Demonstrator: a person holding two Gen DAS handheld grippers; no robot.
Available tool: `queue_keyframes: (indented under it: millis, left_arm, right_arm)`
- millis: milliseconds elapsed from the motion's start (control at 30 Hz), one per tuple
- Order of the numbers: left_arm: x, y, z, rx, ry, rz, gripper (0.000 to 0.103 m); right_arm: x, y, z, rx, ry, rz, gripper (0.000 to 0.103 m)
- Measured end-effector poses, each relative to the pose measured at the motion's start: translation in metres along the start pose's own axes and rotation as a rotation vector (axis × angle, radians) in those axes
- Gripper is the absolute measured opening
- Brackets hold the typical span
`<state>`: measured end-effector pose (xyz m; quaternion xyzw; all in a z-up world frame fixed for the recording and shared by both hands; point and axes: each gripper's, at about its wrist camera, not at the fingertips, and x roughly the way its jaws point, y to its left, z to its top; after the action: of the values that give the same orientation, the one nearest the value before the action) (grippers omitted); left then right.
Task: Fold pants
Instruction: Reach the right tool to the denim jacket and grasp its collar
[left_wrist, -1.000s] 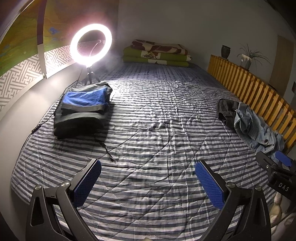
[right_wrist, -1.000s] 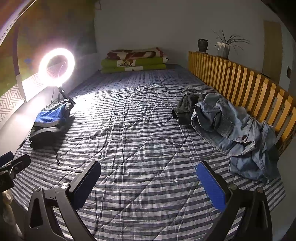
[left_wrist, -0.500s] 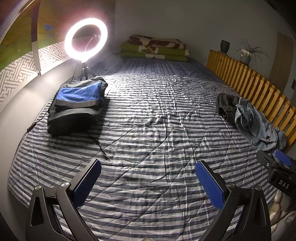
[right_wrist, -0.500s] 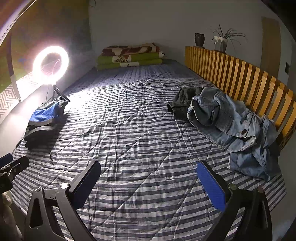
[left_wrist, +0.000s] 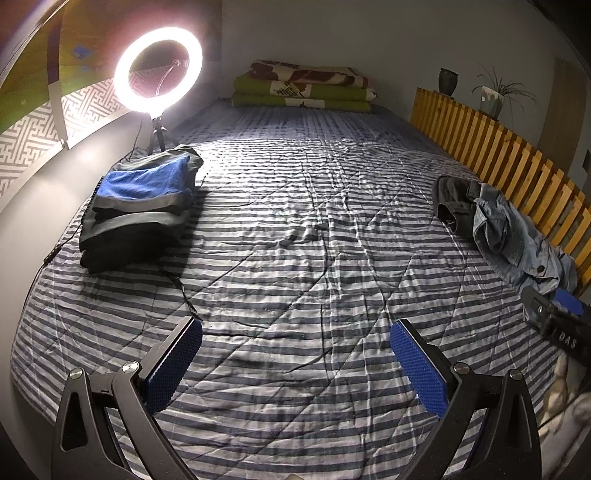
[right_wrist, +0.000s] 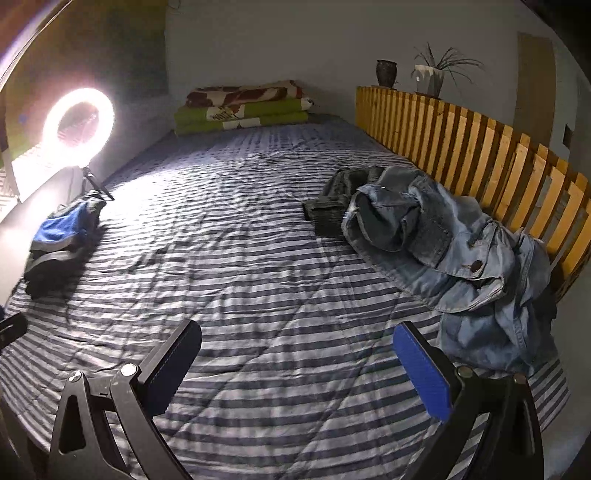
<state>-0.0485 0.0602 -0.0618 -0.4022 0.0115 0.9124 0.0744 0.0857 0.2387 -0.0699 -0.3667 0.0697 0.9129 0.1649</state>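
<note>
Left gripper: jaws spread, empty, above striped bedspread.
Right gripper: jaws spread, empty.
Denim pants: crumpled, ahead-right of right gripper, beside wooden slat rail; waistband button clear in right view only.
Folded clothes stack: ahead-left of left gripper; layers distinct in left view only.
Ring light: beyond stack.
</note>
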Motion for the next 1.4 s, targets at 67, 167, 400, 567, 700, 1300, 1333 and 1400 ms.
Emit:
queue_keyframes:
  millis: [67, 167, 400, 567, 700, 1300, 1333, 1400]
  left_arm:
    - [0.005, -0.001, 0.001, -0.008, 0.003, 0.001, 0.103]
    - [0.014, -0.003, 0.004, -0.023, 0.011, 0.000, 0.103]
    - [0.030, -0.013, 0.009, -0.036, 0.027, 0.013, 0.103]
    - [0.039, -0.020, 0.012, -0.004, 0.047, 0.030, 0.103]
    - [0.043, -0.017, 0.018, 0.003, 0.041, 0.046, 0.103]
    - [0.060, 0.000, 0.027, 0.019, 0.056, 0.052, 0.103]
    - [0.060, 0.002, 0.026, 0.014, 0.056, 0.049, 0.103]
    - [0.060, 0.004, 0.025, 0.008, 0.057, 0.047, 0.103]
  right_arm:
    - [0.009, -0.010, 0.005, -0.001, 0.004, -0.025, 0.102]
    - [0.022, -0.027, 0.014, 0.011, 0.016, -0.043, 0.102]
    - [0.069, -0.064, 0.047, 0.022, 0.047, -0.087, 0.102]
    - [0.125, -0.079, 0.077, 0.048, 0.080, -0.084, 0.102]
    - [0.174, -0.079, 0.093, 0.077, 0.137, -0.086, 0.085]
    - [0.203, -0.114, 0.124, 0.130, 0.160, -0.039, 0.016]
    - [0.196, -0.117, 0.127, 0.141, 0.153, -0.026, 0.015]
    - [0.175, -0.117, 0.133, 0.134, 0.118, 0.009, 0.011]
